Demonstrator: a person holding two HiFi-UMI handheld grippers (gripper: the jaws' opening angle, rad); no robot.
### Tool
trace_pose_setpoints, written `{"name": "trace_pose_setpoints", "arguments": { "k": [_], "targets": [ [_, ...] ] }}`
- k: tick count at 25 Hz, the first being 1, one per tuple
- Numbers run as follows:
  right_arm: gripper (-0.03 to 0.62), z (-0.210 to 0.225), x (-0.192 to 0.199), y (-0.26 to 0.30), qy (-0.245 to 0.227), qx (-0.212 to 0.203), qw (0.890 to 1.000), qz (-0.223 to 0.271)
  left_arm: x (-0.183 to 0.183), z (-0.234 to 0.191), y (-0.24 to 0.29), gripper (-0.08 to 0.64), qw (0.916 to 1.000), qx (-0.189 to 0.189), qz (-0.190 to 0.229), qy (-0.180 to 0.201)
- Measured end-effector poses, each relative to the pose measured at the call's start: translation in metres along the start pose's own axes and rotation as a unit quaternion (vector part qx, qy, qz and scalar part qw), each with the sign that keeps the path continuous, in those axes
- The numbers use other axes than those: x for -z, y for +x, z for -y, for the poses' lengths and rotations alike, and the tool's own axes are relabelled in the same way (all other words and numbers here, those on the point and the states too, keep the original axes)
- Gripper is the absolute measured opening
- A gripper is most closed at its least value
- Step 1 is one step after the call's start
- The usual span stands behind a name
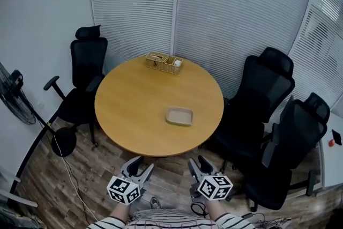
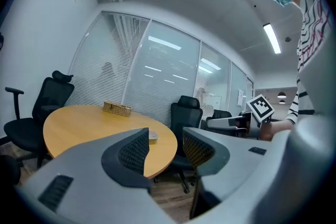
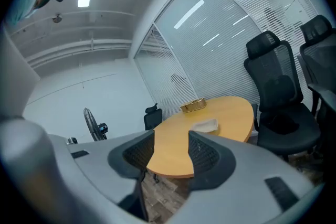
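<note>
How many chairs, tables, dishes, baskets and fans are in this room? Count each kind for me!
Black chairs: 3
Round wooden table: 1
Shallow tan dish: 1
Wicker basket: 1
Standing fan: 1
Total: 7

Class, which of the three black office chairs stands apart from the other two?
The chair left of the round table, beside the floor fan; the other two crowd together on its right.

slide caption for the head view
Left gripper and right gripper, both open, face a round table bearing a tray and basket.
</note>
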State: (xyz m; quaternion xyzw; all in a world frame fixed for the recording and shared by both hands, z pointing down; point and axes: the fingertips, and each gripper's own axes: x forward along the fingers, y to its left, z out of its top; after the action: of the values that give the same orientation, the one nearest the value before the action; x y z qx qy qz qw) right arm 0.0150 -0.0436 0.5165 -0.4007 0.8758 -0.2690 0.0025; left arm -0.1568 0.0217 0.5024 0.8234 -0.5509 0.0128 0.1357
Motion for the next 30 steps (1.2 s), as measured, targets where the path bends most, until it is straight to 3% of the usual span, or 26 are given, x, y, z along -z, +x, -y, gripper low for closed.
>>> {"name": "trace_pose_setpoints", "arguments": {
  "k": [12, 19, 30],
  "targets": [
    [0.196, 0.002, -0.001, 0.070, 0.015, 0.052, 0.998, 0.016, -0.018, -0.090, 0.034, 0.176, 0.9992, 0.035, -0.012, 0.012],
    [0.196, 0.020, -0.017, 0.102, 0.007, 0.051, 0.999, 0.017, -0.023, -0.105, 0.069, 0.176, 0.9992, 0.039, -0.009, 0.008],
    [0.196, 0.069, -0.039, 0.163, 0.007, 0.039, 0.999, -0.012, -0.026, -0.134, 0.134, 0.176, 0.9998, 0.013, -0.014, -0.009]
  ]
}}
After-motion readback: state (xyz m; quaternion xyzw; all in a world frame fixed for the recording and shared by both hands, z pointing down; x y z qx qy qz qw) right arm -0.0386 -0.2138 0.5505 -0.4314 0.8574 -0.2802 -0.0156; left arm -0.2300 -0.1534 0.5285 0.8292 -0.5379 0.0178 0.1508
